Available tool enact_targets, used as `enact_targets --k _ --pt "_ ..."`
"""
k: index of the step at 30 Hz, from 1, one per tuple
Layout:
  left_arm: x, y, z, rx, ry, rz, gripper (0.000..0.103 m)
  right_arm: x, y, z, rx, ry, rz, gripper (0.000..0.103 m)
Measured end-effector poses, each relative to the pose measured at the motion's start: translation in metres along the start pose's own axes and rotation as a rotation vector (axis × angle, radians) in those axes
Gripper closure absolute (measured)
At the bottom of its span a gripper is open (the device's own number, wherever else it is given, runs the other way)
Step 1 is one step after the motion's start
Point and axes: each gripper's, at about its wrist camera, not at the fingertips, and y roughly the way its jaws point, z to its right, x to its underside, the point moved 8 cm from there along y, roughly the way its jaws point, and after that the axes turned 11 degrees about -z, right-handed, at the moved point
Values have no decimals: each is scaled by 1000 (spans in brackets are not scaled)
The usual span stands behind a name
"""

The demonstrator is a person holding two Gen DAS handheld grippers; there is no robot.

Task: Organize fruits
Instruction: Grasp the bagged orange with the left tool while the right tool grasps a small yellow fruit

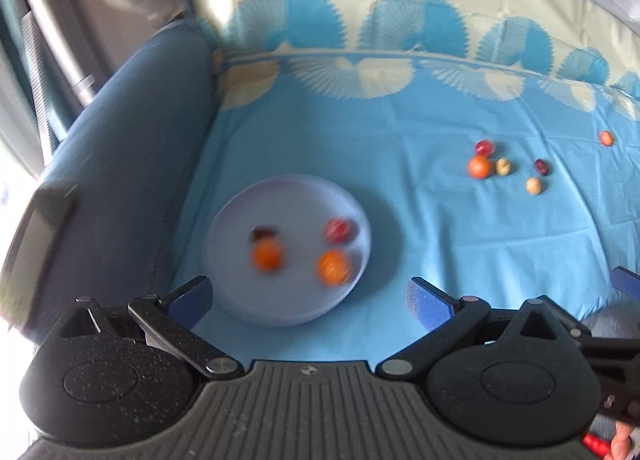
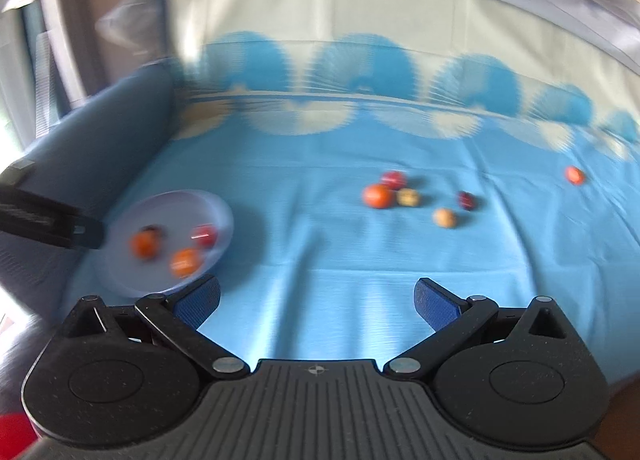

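A pale lilac plate (image 1: 240, 300) (image 2: 132, 280) lies on the blue cloth and holds two orange fruits (image 1: 334, 267) (image 2: 185, 262), a red fruit (image 1: 339, 230) (image 2: 205, 235) and a dark fruit (image 1: 264, 232). Loose fruits lie to the right: an orange one (image 1: 479, 166) (image 2: 378, 196), a red one (image 1: 485, 147) (image 2: 394, 179), two tan ones (image 1: 534, 185) (image 2: 445, 217), a dark red one (image 1: 541, 166) (image 2: 467, 200) and a small orange-red one (image 1: 607, 137) (image 2: 575, 175). My left gripper (image 1: 310, 298) is open and empty just before the plate. My right gripper (image 2: 318, 298) is open and empty over bare cloth.
A blue cloth (image 1: 440, 244) with a fan pattern covers the surface. A dark blue padded armrest (image 1: 120, 180) runs along the left side. The left gripper's body (image 2: 48, 220) shows at the left edge of the right wrist view.
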Motion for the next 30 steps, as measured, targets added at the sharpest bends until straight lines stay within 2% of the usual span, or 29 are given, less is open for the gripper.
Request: enact_targets --k 5,11,15,20,25,26,30 --pt "-47 46 54 36 66 37 0 -18 45 61 90 123 5 1" --pt "-96 110 123 116 145 35 0 -46 110 113 188 161 27 1" --pt "-122 154 165 141 215 26 0 -58 159 142 226 165 10 1" --pt "-144 194 205 180 300 25 0 -68 207 159 261 109 -5 1" --pt "-157 232 228 194 344 -15 0 -64 238 166 235 102 -30 1" --pt "-157 239 231 189 351 -24 0 -62 238 166 223 109 5 1" --pt "-159 251 231 211 349 -27 0 -60 236 167 220 109 15 1"
